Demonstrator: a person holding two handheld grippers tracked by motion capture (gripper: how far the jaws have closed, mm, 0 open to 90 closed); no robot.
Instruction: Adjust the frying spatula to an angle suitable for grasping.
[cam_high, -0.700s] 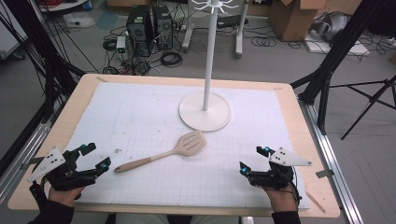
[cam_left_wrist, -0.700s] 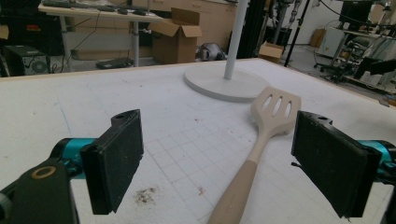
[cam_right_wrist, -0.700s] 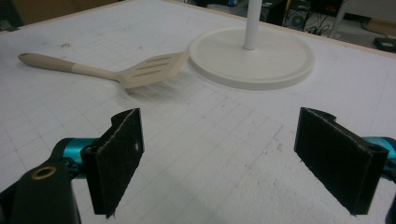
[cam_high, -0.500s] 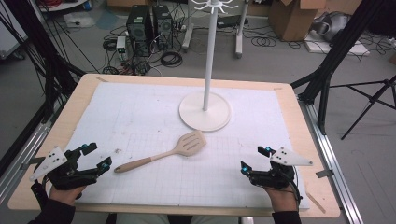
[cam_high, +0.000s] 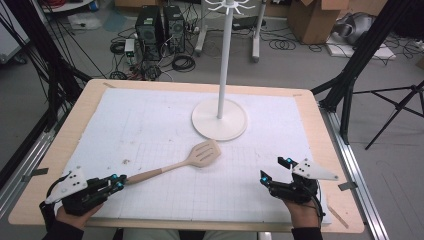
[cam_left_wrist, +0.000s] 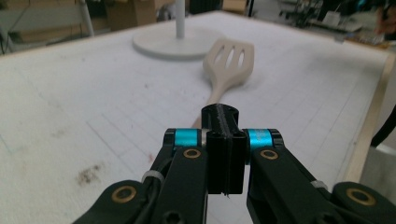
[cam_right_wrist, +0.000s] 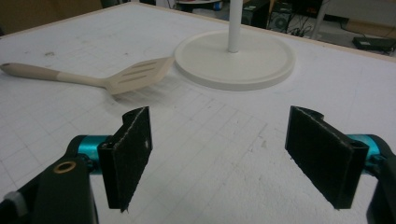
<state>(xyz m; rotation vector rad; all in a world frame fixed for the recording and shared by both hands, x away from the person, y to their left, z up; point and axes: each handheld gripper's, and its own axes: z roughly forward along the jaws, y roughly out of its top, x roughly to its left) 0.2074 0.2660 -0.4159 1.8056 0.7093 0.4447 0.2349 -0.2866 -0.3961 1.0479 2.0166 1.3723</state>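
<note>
Lower left, the left gripper — jaws clenched together, empty — noses the spatula handle; the right gripper rests released. Best spread the jaws before straddling the handle.

Both grippers are black, with bright blue rings and gold screws. A grey three-cornered plate with small holes is carried on the left gripper and the right gripper. Dark sleeves are worn.
</note>
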